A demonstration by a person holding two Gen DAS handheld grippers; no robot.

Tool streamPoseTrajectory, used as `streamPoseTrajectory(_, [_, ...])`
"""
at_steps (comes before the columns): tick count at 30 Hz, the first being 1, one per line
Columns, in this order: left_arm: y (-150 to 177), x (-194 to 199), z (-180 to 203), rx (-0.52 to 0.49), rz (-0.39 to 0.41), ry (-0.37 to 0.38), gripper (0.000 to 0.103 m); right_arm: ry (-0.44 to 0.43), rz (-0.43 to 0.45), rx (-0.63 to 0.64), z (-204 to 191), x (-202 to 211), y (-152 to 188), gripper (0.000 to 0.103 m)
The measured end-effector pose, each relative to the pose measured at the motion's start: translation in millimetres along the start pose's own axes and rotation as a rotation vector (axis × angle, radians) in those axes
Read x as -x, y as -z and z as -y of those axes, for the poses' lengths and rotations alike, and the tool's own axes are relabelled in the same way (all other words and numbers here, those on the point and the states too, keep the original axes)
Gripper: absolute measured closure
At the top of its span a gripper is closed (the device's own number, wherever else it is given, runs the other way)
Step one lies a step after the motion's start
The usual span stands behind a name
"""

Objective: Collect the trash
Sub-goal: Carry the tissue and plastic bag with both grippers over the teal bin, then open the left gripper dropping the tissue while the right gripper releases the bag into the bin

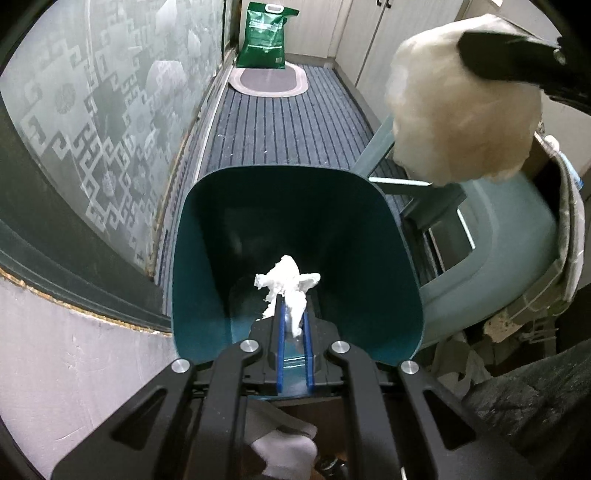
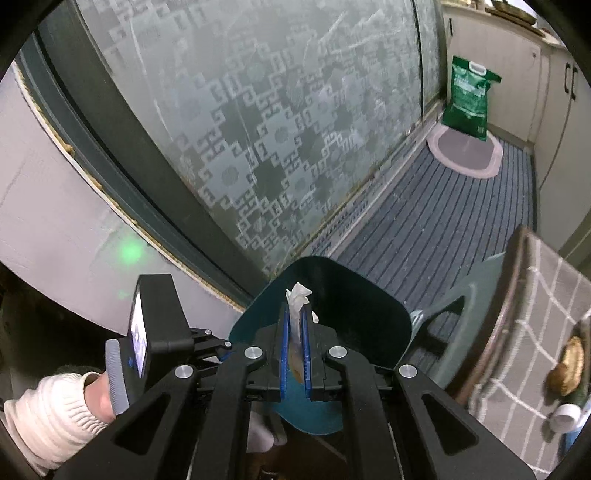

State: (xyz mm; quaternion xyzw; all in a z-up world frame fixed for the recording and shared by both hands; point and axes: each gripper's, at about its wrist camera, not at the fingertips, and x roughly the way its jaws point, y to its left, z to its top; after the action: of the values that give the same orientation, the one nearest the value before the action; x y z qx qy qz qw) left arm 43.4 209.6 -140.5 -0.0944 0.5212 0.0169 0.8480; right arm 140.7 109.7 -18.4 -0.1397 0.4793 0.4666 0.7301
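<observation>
Both shown over teal bin [image 1: 207, 236]: L gripper [image 1: 293, 317] clamped on white tissue wad [image 1: 286, 282]; R gripper [image 2: 294, 325] pinching folded tissue [image 2: 297, 295] (green bag [image 1: 264, 35] beyond bin).

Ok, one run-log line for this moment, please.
left gripper: shut on tissue | right gripper: shut on paper scrap | both above teal bin

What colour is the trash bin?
Dark teal, a blue-green. The bin shows best in the left wrist view.
</observation>
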Motion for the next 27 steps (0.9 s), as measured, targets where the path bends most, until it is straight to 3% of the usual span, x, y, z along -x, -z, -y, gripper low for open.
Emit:
streamPoseTrajectory(7, [1.7, 12.2, -4.7, 0.015, 0.021, -0.03, 0.076, 0.049, -0.077, -0.015, 3.2, -37.6, 9.2, 0.097])
streamPoseTrajectory(17, [0.1, 63.5, -2.0, 0.005, 0.163, -0.069, 0.078, 0.073, -0.146, -0.016, 1.1, -85.1, 20.5, 0.097])
streamPoseTrajectory(27, [-3.9, 118.1, 6.8, -0.003, 0.317, -0.047, 0.082, 0.108, -0.244, -0.017, 6.2, -135.5, 38.8, 0.097])
